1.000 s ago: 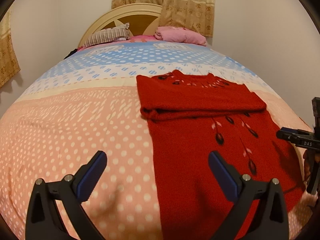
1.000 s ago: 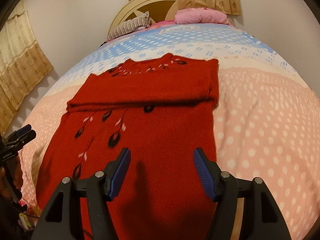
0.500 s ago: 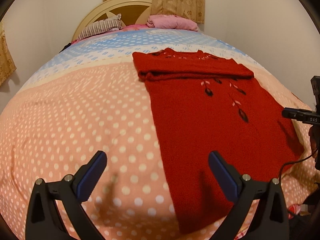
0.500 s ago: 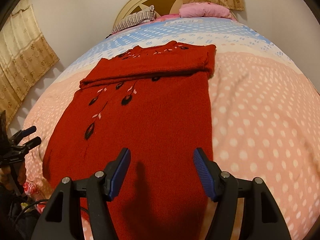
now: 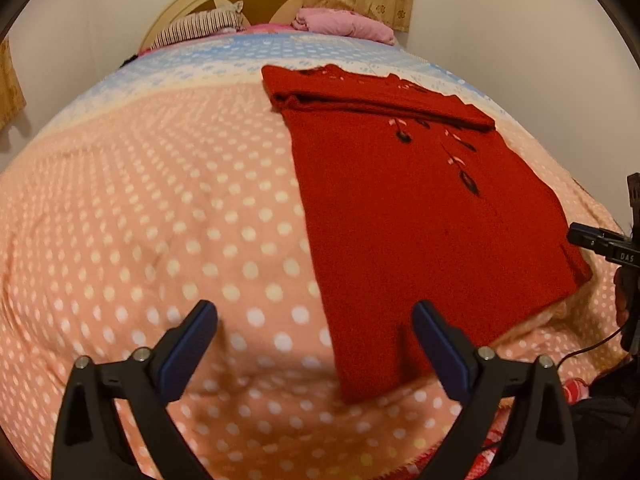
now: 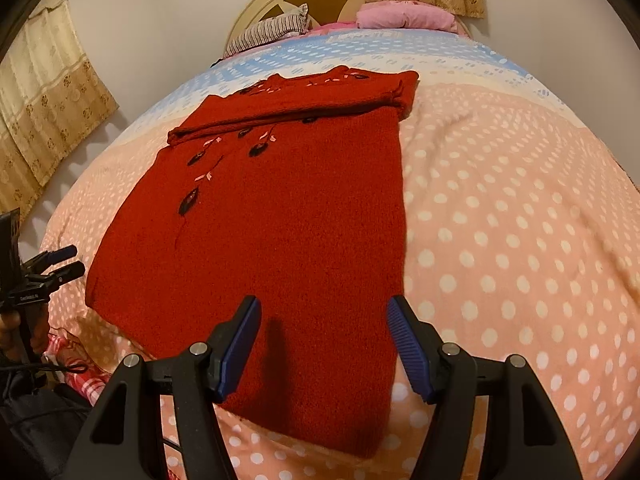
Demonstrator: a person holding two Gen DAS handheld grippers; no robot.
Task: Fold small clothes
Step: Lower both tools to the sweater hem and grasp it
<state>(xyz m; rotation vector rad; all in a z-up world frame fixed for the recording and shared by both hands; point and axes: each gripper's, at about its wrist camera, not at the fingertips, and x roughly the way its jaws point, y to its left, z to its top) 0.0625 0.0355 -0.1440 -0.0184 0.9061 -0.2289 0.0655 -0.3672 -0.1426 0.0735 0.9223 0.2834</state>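
Observation:
A red knitted sweater point(image 5: 404, 216) with dark leaf embroidery lies flat on the bed, its sleeves folded across the chest near the collar. It also shows in the right wrist view point(image 6: 280, 240). My left gripper point(image 5: 316, 336) is open and empty, above the sweater's near left hem corner. My right gripper point(image 6: 324, 328) is open and empty, above the hem's near right part. The right gripper's tip shows at the left wrist view's right edge point(image 5: 600, 242); the left gripper shows at the right wrist view's left edge point(image 6: 52, 270).
The bed is covered by a pink polka-dot blanket point(image 5: 160, 220) with a blue band farther back. A striped pillow point(image 5: 200, 26) and a pink pillow point(image 5: 344, 26) lie by the headboard. Curtains hang on the walls. A cable and a checked cloth sit at the bed's near edge point(image 6: 76, 376).
Both grippers have pulled back toward the foot of the bed. The sweater's hem has come into view below them. The jaws stay open and the sweater has not moved.

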